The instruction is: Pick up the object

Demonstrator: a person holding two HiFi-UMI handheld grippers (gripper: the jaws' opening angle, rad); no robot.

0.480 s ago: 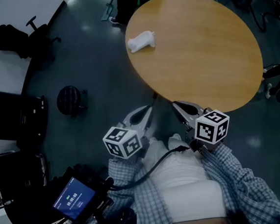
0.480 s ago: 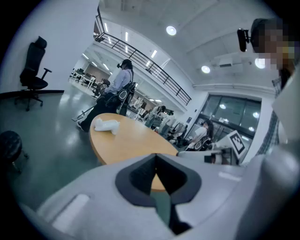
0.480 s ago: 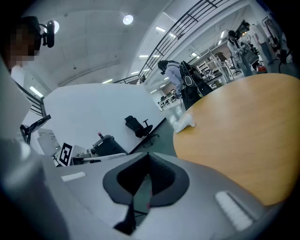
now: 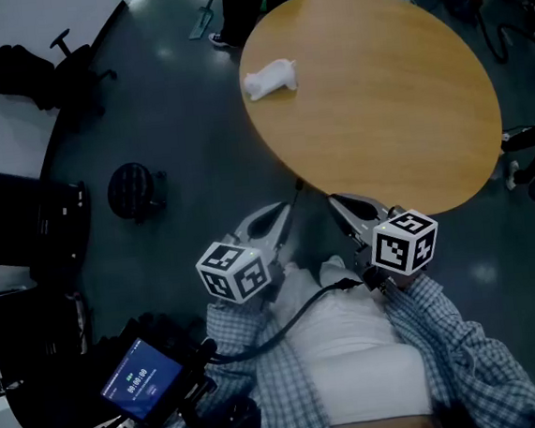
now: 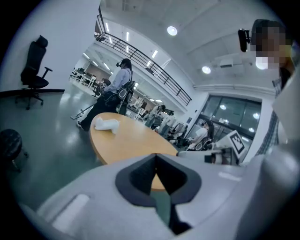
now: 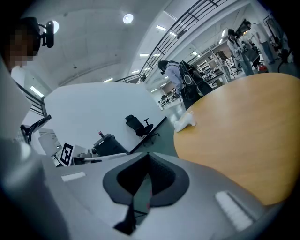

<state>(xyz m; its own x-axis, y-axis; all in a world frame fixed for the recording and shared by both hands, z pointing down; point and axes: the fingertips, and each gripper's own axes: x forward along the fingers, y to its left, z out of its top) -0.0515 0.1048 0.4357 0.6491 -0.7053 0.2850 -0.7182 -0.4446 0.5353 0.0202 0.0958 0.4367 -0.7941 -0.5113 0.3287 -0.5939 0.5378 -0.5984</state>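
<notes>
A white, soft-looking lump, the object (image 4: 270, 77), lies at the far left edge of the round wooden table (image 4: 379, 103); it also shows as the object (image 5: 106, 124) and the object (image 6: 184, 122). Both grippers are held close to my body, short of the table's near edge and far from the object. In the head view the left gripper (image 4: 290, 201) and right gripper (image 4: 335, 198) point toward the table. Seen from its own camera, the left gripper (image 5: 156, 157) has its jaws together with nothing between them. The right gripper (image 6: 147, 157) is likewise shut and empty.
On the dark floor to the left are a black office chair (image 4: 55, 64), a round black stool base (image 4: 133, 188) and black bins (image 4: 15, 228). A person (image 5: 115, 89) stands beyond the table's far side. A lit screen (image 4: 142, 380) sits by my left hip.
</notes>
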